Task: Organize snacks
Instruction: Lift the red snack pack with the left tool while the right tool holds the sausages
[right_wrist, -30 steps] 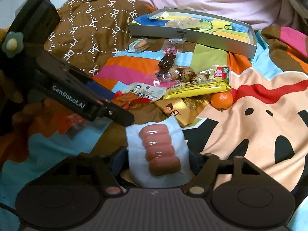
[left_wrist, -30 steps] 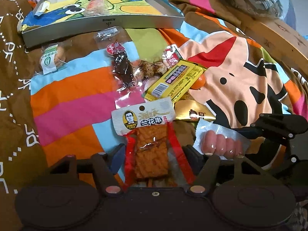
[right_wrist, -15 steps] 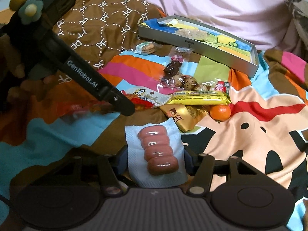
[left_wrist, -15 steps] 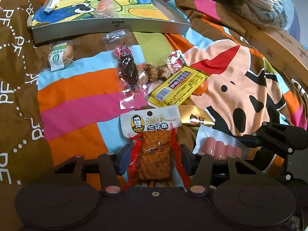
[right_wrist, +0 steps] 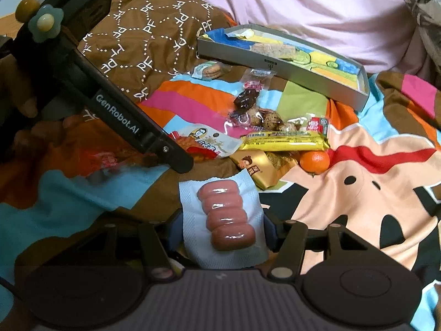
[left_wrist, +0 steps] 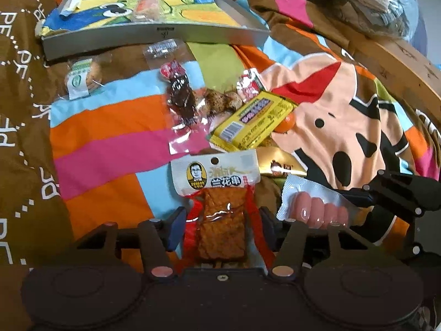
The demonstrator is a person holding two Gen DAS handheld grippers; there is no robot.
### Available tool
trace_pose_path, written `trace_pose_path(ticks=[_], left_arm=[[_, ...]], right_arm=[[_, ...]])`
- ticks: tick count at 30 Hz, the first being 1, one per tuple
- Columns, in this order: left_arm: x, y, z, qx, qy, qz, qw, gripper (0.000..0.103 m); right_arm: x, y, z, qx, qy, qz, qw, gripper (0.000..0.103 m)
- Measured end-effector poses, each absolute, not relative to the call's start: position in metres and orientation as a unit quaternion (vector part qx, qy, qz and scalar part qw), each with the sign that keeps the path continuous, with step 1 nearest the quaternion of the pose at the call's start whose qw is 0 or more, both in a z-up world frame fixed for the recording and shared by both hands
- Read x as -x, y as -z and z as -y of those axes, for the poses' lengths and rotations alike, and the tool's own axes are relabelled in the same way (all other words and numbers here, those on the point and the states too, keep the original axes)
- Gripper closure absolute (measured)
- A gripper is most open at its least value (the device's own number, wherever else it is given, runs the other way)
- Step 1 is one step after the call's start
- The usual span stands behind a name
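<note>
My left gripper (left_wrist: 220, 224) is shut on a red tofu-skewer packet (left_wrist: 220, 215) with a white header, held above the blanket. My right gripper (right_wrist: 220, 229) is shut on a clear pack of pink sausages (right_wrist: 224, 216); that pack also shows at the right of the left wrist view (left_wrist: 314, 207). A grey tray (left_wrist: 154, 34) with a cartoon lining lies at the back and holds a few snacks; it also shows in the right wrist view (right_wrist: 278, 64). Loose snacks lie between: a yellow bar (left_wrist: 250, 122), a dark date packet (left_wrist: 180, 99), a gold packet (right_wrist: 256, 167), an orange (right_wrist: 314, 161).
A small biscuit packet (left_wrist: 80, 78) lies left of the pile near the tray. A bright patterned blanket (left_wrist: 104, 138) covers the bed. A wooden rim (left_wrist: 399, 60) curves along the right. The left gripper's black body (right_wrist: 110, 104) crosses the right wrist view.
Both grippers have lifted and drawn back a little with their packets still held. The tray and the snack pile have not moved.
</note>
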State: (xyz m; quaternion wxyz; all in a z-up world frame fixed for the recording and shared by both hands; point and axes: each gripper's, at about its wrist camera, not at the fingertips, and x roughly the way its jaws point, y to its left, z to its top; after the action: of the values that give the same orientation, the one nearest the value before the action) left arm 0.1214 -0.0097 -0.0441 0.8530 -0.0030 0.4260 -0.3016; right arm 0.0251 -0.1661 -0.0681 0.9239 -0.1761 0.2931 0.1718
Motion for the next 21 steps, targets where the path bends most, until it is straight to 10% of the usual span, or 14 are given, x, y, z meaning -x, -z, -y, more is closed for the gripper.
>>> trace_pose_path(ticks=[21], left_arm=[[-0.1187,0.0357,0.0056,0.022,0.297,-0.413,0.860,0.065]], right_arm=[[-0.0169,0.0678,0.1628,0.202,-0.171,-0.269,0.926,0.041]])
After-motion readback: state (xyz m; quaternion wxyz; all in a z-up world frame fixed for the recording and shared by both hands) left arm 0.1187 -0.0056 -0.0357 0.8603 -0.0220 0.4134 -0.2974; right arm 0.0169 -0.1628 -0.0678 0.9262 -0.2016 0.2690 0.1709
